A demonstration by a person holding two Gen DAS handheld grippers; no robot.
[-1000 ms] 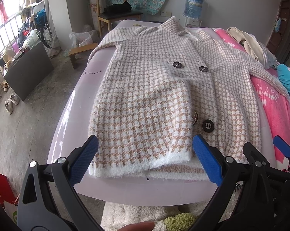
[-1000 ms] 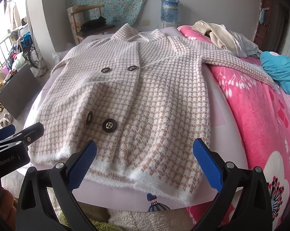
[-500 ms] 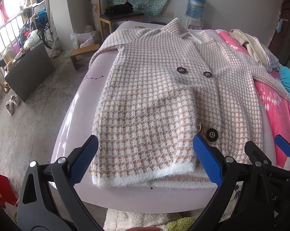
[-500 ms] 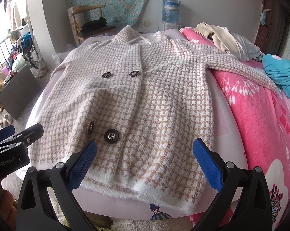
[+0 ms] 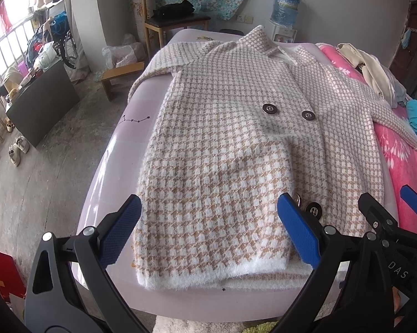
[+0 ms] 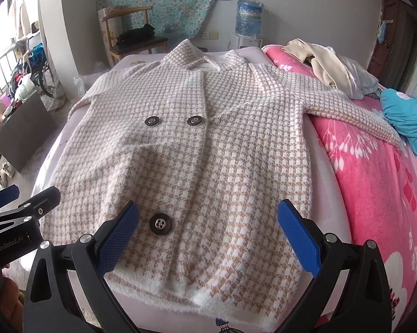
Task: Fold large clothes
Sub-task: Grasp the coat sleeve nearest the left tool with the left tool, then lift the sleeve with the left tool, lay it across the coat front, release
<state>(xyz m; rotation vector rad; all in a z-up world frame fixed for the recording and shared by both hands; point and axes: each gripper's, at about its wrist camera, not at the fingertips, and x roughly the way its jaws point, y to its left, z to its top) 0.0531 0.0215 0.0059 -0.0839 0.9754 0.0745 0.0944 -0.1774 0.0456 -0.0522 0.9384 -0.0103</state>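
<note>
- Your coat [image 5: 230,149] lies face up and spread flat on the lilac bed [image 5: 106,166], collar at the far end and hem at the near edge. That is where you need it: the whole front is open to view before any fold.
- Your left gripper [image 5: 208,230] hovers over the near-left part of the hem with its jaws wide apart and nothing between them. It looks ready to come down on the hem, not yet holding.
- Your right gripper [image 6: 208,233] hangs over the near-right part of the hem, jaws likewise spread and empty, with a large button [image 6: 160,223] just inside the left finger.
- The two grippers sit side by side along the hem, which I judge suits a lengthwise fold, hem carried toward the collar.
- The right sleeve [image 6: 355,113] stretches out over the pink blanket [image 6: 374,183] on the right; the left sleeve [image 5: 164,61] drapes off the far-left edge. You would likely want both brought in over the body first, or the fold comes out lopsided.
- The front panel overlaps near the buttons, so pinch all layers of the hem, or the lower one may stay behind.
</note>
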